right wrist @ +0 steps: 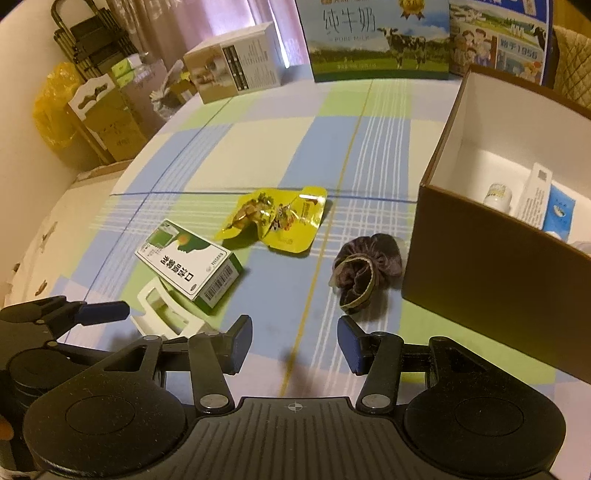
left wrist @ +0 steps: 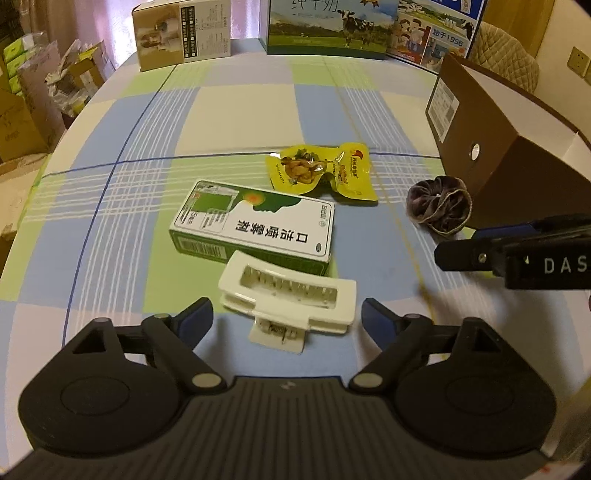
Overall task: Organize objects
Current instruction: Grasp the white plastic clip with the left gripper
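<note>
A white hair claw clip (left wrist: 291, 299) lies on the checked tablecloth between the fingers of my left gripper (left wrist: 286, 319), which is open and not touching it. Just beyond it are a green and white medicine box (left wrist: 255, 225), a yellow snack packet (left wrist: 321, 171) and a dark scrunchie (left wrist: 437, 205). My right gripper (right wrist: 295, 341) is open and holds nothing, with bare cloth between its fingers. It sits short of the scrunchie (right wrist: 365, 273) and left of the open brown box (right wrist: 480, 258). That box holds a white bottle (right wrist: 496, 194), a white tube (right wrist: 533, 199) and a blue packet (right wrist: 559, 212).
Two milk cartons (left wrist: 328, 29) and a small cardboard product box (left wrist: 181, 35) stand along the table's far edge. Cardboard boxes (right wrist: 110, 122) and a yellow bag (right wrist: 51, 107) are piled on the floor off the table's left side.
</note>
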`<state>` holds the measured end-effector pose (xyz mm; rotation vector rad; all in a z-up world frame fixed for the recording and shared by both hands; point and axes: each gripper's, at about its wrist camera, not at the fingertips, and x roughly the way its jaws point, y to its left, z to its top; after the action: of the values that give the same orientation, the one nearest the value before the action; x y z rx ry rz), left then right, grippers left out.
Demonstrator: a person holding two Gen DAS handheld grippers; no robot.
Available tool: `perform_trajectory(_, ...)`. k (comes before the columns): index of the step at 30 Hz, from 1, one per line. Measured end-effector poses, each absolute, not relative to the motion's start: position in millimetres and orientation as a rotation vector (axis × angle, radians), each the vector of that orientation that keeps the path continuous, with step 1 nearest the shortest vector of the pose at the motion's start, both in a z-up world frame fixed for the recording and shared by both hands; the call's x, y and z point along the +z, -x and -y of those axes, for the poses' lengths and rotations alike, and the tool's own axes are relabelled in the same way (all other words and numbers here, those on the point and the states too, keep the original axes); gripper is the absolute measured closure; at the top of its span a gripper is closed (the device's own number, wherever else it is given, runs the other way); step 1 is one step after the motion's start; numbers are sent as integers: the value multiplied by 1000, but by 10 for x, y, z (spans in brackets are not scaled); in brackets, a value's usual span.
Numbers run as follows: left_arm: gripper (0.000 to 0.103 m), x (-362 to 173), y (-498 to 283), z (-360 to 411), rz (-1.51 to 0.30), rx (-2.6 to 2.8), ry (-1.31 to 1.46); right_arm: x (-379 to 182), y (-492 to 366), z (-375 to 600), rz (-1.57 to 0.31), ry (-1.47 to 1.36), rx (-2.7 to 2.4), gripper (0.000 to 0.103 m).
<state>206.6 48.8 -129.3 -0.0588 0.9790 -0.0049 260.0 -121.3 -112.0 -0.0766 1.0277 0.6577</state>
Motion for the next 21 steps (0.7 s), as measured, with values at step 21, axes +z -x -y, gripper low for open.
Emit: perform_trajectory(21,17,-1383,-2088,-694,-969,26,46,-1263,-2653,1016,-1039,96,699,55)
